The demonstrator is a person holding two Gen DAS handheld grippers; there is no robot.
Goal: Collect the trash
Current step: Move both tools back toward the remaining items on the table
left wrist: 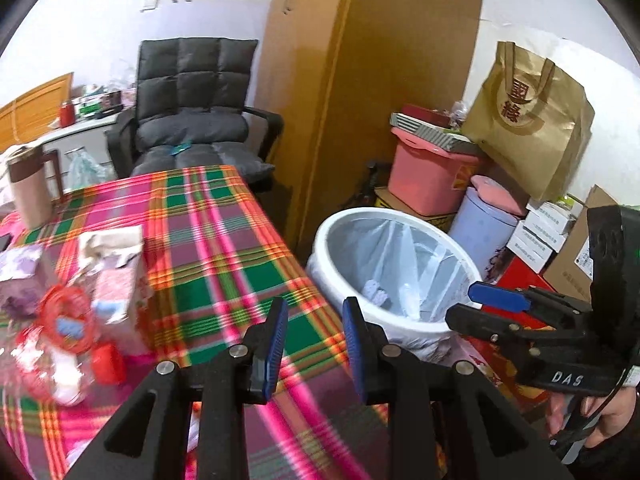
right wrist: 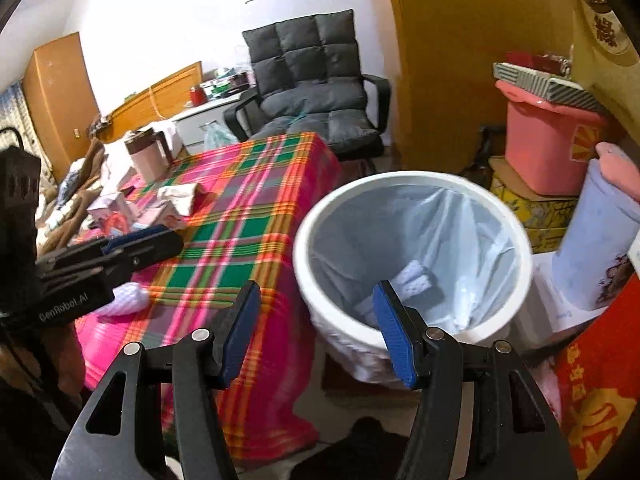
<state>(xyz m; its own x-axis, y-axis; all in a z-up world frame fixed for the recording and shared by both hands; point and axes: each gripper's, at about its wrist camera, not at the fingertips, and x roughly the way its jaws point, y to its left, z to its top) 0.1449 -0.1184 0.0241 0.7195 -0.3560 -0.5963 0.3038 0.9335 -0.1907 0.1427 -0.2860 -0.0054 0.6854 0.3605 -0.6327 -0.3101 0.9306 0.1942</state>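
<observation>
A white trash bin [left wrist: 400, 272] [right wrist: 416, 248] with a clear liner stands beside the plaid-covered table [left wrist: 224, 248] [right wrist: 248, 224]. White crumpled pieces [right wrist: 414, 276] lie at its bottom. My left gripper [left wrist: 316, 340] is open and empty over the table's right edge. My right gripper [right wrist: 316, 332] is open and empty between the table and the bin's near rim; it also shows in the left wrist view [left wrist: 480, 308]. Torn cartons [left wrist: 116, 264] [right wrist: 176, 200] and a red plastic wrapper [left wrist: 64, 320] lie on the table. A white crumpled piece [right wrist: 128, 300] lies near the left gripper.
A brown-lidded mug [left wrist: 28, 188] [right wrist: 146, 156] stands at the table's far side. A grey padded chair [left wrist: 192, 120] [right wrist: 316, 92] is behind the table. Pink box [left wrist: 432, 176], lavender canister [left wrist: 484, 236], paper bag [left wrist: 532, 120] and cardboard boxes crowd the right of the bin.
</observation>
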